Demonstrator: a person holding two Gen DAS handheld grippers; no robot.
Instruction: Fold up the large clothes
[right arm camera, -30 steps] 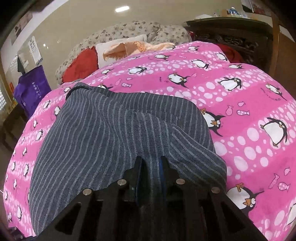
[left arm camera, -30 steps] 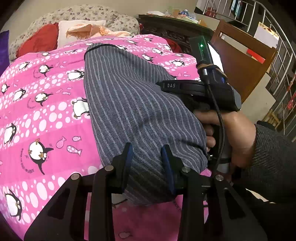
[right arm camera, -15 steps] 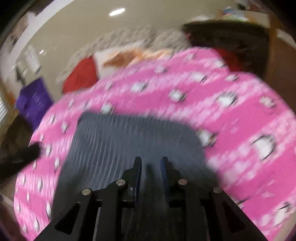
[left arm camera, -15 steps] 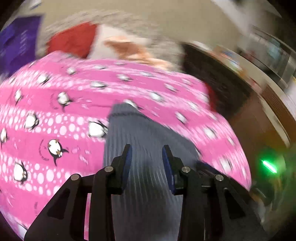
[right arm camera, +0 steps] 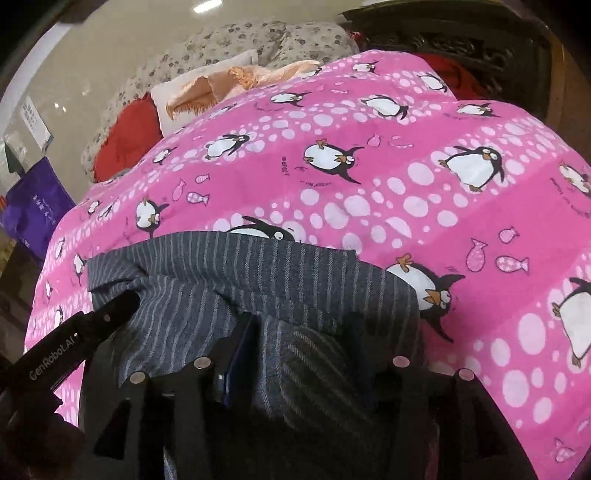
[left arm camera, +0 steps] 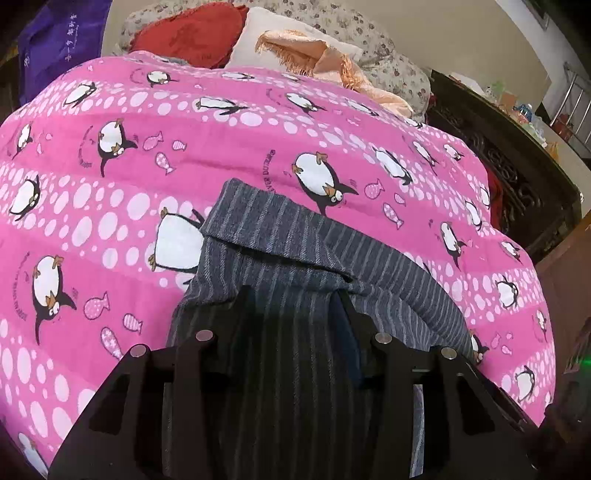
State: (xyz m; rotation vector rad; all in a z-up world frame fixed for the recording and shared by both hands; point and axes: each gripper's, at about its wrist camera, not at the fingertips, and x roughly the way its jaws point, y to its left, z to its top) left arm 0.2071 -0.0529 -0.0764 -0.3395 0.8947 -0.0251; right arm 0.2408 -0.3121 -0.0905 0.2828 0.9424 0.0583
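Left gripper [left arm camera: 295, 306]: fingers spread wide, pressed down either side of a bulge of grey striped garment [left arm camera: 280, 240], cloth between them but not pinched. Right gripper [right arm camera: 301, 328]: fingers likewise parted, straddling a fold of the same garment. Garment folded over on itself, top edge turned back, lying on the pink penguin quilt [left arm camera: 110, 206] of the bed. Beyond, a red cushion [left arm camera: 188, 37], white pillow [left arm camera: 258, 33] and peach fringed cloth [left arm camera: 317, 55].

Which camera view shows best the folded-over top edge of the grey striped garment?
The left wrist view: the striped garment shows its turned-over flap lying on the pink penguin blanket. The right wrist view shows the same garment more bunched, partly hidden by the left gripper.
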